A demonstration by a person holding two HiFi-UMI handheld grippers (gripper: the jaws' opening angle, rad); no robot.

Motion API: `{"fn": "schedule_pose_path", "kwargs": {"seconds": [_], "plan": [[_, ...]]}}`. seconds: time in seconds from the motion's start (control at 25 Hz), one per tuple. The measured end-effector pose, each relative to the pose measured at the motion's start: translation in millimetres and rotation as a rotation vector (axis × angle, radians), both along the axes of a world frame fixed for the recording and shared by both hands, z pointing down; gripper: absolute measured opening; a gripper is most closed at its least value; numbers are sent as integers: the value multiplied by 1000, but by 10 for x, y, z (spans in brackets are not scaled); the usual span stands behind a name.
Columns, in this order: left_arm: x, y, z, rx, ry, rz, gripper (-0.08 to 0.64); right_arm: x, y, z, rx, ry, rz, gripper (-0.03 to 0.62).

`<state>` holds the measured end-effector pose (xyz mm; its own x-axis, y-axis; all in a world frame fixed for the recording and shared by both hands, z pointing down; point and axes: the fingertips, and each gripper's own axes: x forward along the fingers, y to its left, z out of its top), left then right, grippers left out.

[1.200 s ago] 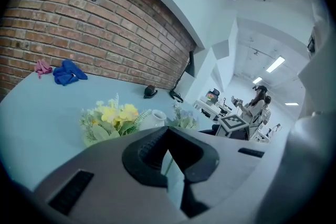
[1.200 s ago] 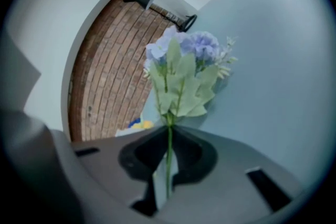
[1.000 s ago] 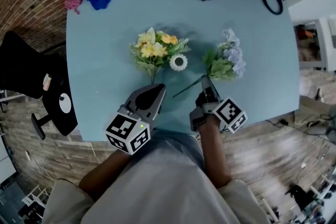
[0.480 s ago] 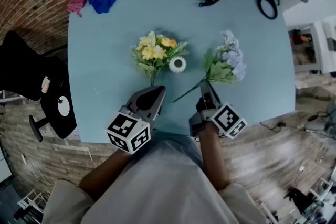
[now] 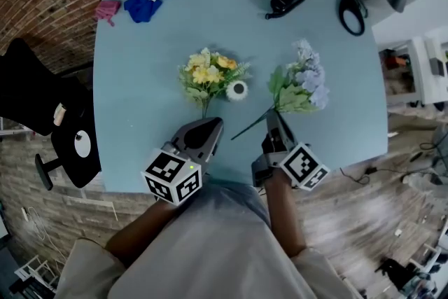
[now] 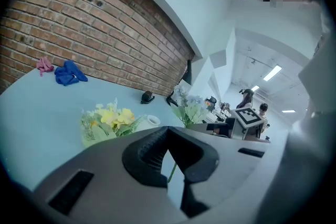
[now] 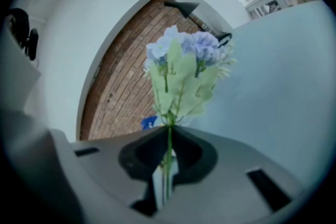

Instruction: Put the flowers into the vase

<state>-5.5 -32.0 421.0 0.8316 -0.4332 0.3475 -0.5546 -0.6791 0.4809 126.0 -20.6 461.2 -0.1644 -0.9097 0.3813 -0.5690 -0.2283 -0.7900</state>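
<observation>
Your right hand-held gripper [image 7: 168, 132] is clamped on the thin green stem [image 7: 168, 150] of the blue flowers [image 7: 184, 60], just under the leaves, holding the bunch up to the right of the white vase [image 5: 238, 89]. Your left hand-held gripper [image 6: 167, 131] is closed on nothing, near the yellow flowers [image 5: 208, 72] lying on the surface [image 5: 140, 115] just beside the vase. Expect a light, top-heavy, springy bunch. The wiry stem may twist between the pads, so grip the stem, never the soft blooms.

Yellow flowers [image 5: 208, 73] lie beside vase [image 5: 237, 89]; blue flowers [image 5: 302, 82] gripped by stem.
</observation>
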Motion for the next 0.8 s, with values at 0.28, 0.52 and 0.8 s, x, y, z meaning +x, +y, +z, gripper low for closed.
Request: {"fn": "schedule_pose_path", "kwargs": {"seconds": [0.28,0.52,0.8], "plan": [[-23,4,-43,7,18,-7,20,-21,-59,-253,50,79,-36,40],[-51,-5,-60,-2,36,-18,20,-33,-132,-511,111,135,-62,40],[-62,-14,-94,7,48,-27,20,-81,-185,-732,161,201,-96,40]]}}
